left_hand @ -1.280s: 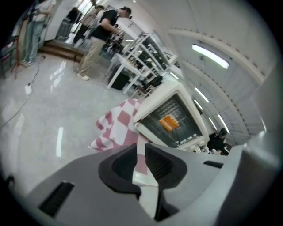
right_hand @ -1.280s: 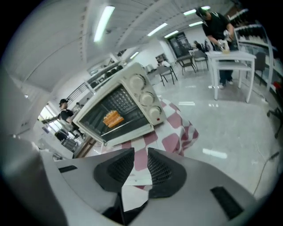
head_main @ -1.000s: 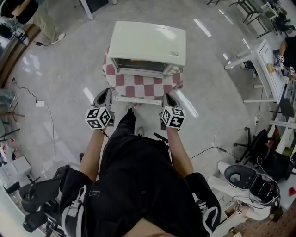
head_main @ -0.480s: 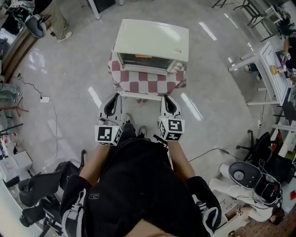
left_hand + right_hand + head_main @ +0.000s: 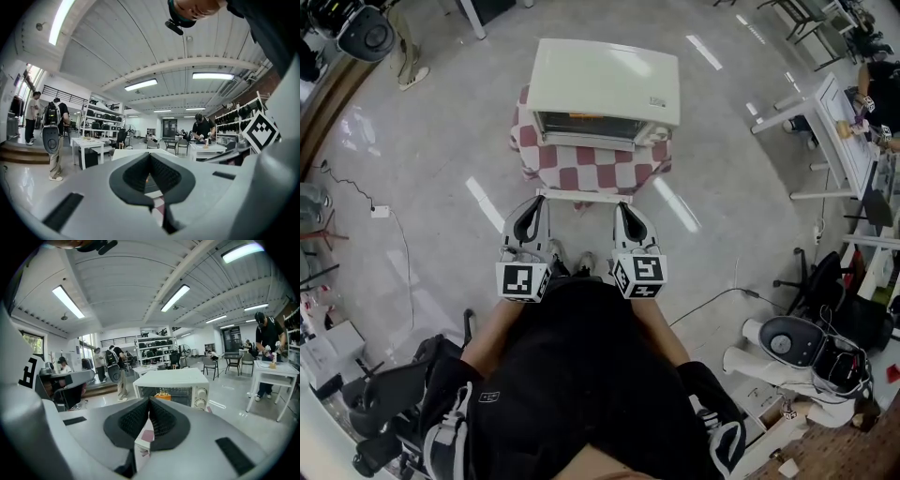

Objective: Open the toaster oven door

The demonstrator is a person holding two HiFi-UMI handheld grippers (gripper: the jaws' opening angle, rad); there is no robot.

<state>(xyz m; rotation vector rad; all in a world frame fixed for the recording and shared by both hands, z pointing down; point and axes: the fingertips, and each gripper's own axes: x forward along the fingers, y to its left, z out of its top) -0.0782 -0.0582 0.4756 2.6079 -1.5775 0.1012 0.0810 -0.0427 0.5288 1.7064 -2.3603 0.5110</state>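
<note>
A white toaster oven (image 5: 605, 84) stands on a small table draped in a red-and-white checked cloth (image 5: 591, 169), ahead of me on the floor. In the right gripper view the oven (image 5: 171, 380) faces me, with something orange behind its front and knobs at its right. I cannot tell how the door stands. My left gripper (image 5: 530, 204) is held short of the table's near edge, shut and empty. My right gripper (image 5: 623, 208) hangs beside it, its jaws closing until the pads meet, with nothing between them. The left gripper (image 5: 151, 157) and right gripper (image 5: 149, 401) both point at the oven.
A white bar (image 5: 581, 195) runs along the table's near side just beyond both grippers. White desks (image 5: 825, 141) stand at the right, with a person working there. Cables (image 5: 356, 187) lie on the floor at left. A wheeled chair base (image 5: 792, 347) sits at lower right.
Both grippers have drawn back from the table edge toward my body and moved closer together. The right jaws have narrowed.
</note>
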